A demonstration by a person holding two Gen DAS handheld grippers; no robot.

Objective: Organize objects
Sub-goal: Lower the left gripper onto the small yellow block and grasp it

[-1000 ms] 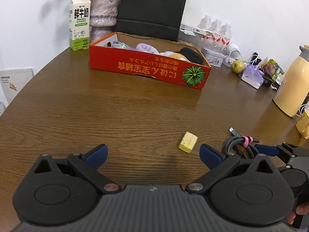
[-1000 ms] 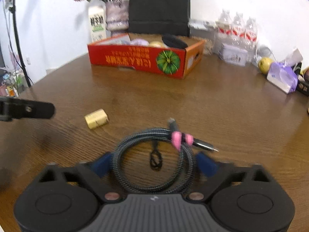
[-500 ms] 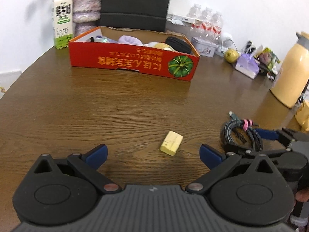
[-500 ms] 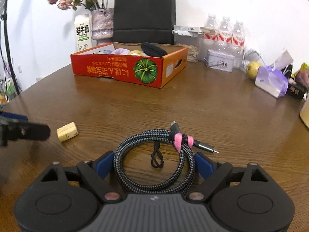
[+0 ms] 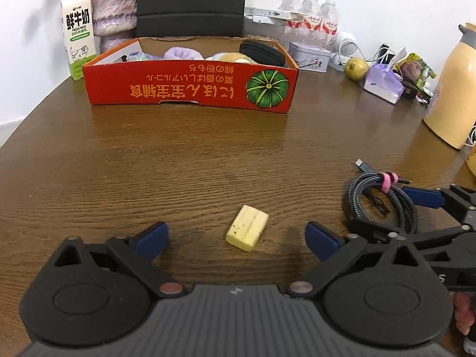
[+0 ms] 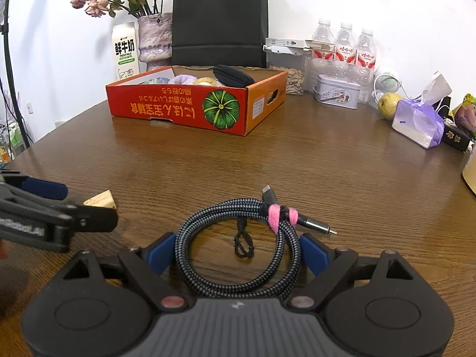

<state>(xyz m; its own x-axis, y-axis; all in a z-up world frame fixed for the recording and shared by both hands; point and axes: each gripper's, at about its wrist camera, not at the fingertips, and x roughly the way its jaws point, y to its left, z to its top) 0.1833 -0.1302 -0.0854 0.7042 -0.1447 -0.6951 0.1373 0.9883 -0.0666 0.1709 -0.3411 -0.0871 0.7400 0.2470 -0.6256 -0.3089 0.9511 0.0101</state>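
A small pale yellow block (image 5: 247, 232) lies on the brown wooden table, between the blue fingers of my left gripper (image 5: 236, 236). Its jaws are closing, and neither pad touches the block. In the right wrist view the same block (image 6: 101, 200) peeks out behind the left gripper's finger (image 6: 44, 187). A coiled grey braided cable (image 6: 238, 267) with a pink tie lies flat between the fingers of my right gripper (image 6: 236, 250). That gripper is open, with its pads close beside the coil. The cable (image 5: 377, 199) also shows at the right of the left wrist view.
A red cardboard box (image 5: 190, 89) holding several items stands at the back of the table. Behind it are a milk carton (image 5: 78, 32), a vase (image 5: 114, 12) and a black bag (image 5: 190, 0). Water bottles (image 6: 345, 47), a tin (image 6: 337, 90), a tissue pack (image 6: 416, 122) and a yellow flask (image 5: 455, 86) crowd the right side.
My left gripper has moved towards the yellow block, which now lies centred between its fingers, and the fingers have narrowed slightly. The right gripper edged forward around the cable, then held still.
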